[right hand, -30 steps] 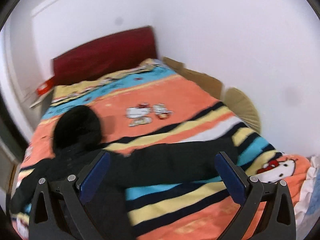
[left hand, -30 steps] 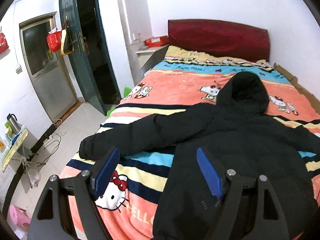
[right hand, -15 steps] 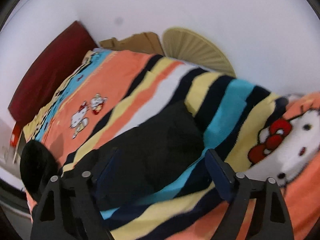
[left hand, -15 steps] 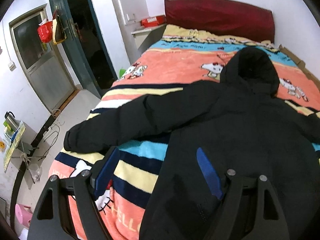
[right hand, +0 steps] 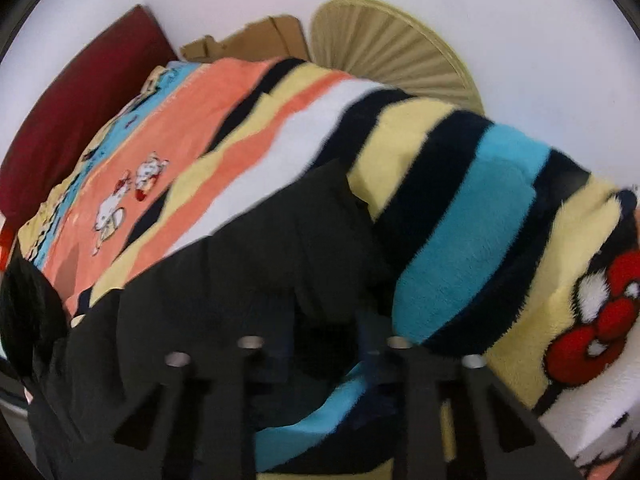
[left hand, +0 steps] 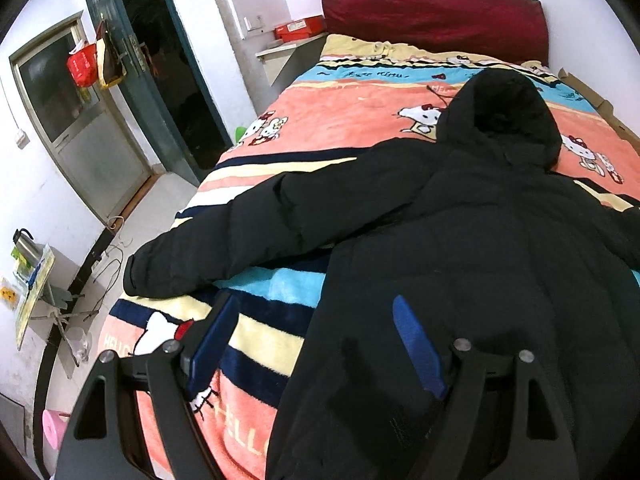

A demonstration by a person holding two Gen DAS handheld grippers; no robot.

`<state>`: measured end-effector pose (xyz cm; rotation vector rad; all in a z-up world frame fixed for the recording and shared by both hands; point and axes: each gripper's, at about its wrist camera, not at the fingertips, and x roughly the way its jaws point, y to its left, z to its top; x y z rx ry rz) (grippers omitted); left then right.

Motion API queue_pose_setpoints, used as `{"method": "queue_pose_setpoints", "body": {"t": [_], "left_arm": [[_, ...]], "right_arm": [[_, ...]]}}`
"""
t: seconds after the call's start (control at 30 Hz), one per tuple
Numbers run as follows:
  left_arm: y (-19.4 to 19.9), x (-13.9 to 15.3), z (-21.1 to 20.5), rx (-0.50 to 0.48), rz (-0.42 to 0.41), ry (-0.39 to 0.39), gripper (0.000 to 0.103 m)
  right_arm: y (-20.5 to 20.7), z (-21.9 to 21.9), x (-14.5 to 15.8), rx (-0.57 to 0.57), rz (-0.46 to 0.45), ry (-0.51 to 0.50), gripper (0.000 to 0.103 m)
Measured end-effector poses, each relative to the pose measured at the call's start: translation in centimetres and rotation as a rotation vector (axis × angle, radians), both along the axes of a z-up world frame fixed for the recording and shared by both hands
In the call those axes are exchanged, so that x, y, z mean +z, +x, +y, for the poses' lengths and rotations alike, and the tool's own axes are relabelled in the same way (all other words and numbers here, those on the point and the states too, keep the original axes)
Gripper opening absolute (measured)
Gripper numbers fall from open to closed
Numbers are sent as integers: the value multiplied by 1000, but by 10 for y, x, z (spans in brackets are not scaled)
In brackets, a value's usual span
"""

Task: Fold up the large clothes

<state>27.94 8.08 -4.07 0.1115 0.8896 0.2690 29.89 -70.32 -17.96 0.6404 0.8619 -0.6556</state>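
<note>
- On the bed point(left hand: 328, 128), seen from the left wrist, a black hooded puffer jacket point(left hand: 480, 248) lies spread flat over the striped cartoon-cat blanket point(left hand: 276, 340), hood point(left hand: 500, 116) toward the dark red headboard point(left hand: 432, 12).
- Its left sleeve point(left hand: 248, 236) stretches out toward the bed's edge, the cuff close to the drop.
- Left tool point(left hand: 316, 344) hangs wide apart and holds nothing; 1 blue pad point(left hand: 416, 344) is over the jacket's side hem, the other over bare blanket.
- From the right wrist, blurred, the right tool point(right hand: 324, 344) has its 2 fingers drawn narrow about the end of the right sleeve point(right hand: 280, 248). They appear clamped on the cuff, though dark cloth hides the pads.
- Judged step: folding the right sleeve in across the body.
- To do it well, lift the cuff just clear of the blanket so the plush pile does not drag, carry it flat across the back, and let the left tool pin the body so the bulky fill does not shift.
</note>
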Motion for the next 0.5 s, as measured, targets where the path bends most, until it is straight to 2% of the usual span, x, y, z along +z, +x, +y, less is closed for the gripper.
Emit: {"method": "queue_pose_setpoints", "body": {"t": [0.13, 0.27, 0.5], "left_arm": [[-9, 11, 2, -1, -26, -31, 79], [-22, 22, 5, -6, -51, -58, 79], [-57, 44, 32, 21, -112, -106, 79]], "right_arm": [[0, 22, 29, 51, -76, -28, 15], [2, 54, 66, 148, -181, -24, 15], [15, 147, 144, 375, -351, -21, 15]]}}
